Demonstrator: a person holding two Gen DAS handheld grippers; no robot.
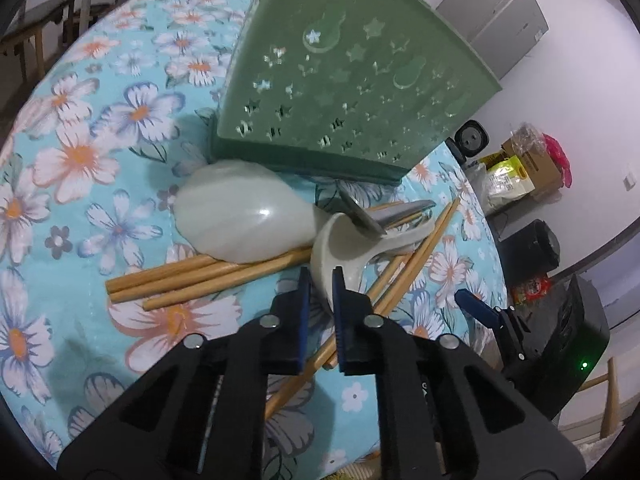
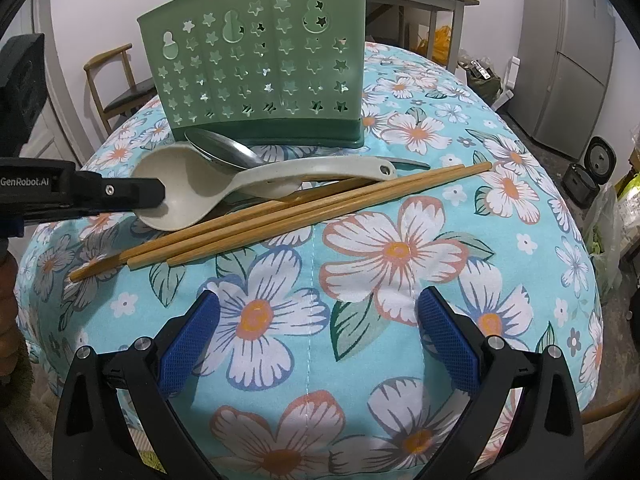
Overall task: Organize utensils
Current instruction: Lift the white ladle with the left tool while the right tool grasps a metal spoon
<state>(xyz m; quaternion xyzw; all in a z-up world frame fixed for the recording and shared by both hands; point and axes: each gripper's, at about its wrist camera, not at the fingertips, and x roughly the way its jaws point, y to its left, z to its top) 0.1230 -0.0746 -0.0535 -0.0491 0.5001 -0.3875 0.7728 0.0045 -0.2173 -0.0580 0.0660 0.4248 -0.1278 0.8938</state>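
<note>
in the right wrist view, going from the left edge, the left gripper (image 2: 158, 196) reaches in from the side, its black tips at the rim of the cream ladle's (image 2: 180, 192) bowl. the left wrist view shows the grip closer: the blue pads (image 1: 304, 296) have the edge of the ladle (image 1: 340, 248) bowl between them, the jaws nearly clenched and grasping that rim. the ladle's handle runs off to the right across the pile, its holed end lying over the chopsticks (image 2: 280, 220).

behind the ladle bowl a metal spoon (image 2: 224, 150) lies with its bowl just in front of the green holder (image 2: 260, 64), touching or nearly touching its dark base. the holder stands upright on the flowered surface (image 2: 400, 264), its front wall pierced with star and gourd cut-outs. in the left wrist view a pale green rice paddle (image 1: 240, 220) lies over the thick ends of the chopsticks (image 1: 192, 276), just beside the holder (image 1: 340, 80).

the wooden chopsticks lie side by side in a slanted bundle, from low left up to the right, in front of the ladle and partly under its handle.

at the bottom of the right wrist view the right gripper (image 2: 318, 332) hangs above bare cloth, its jaws released and spread wide, nothing between the blue pads.
</note>
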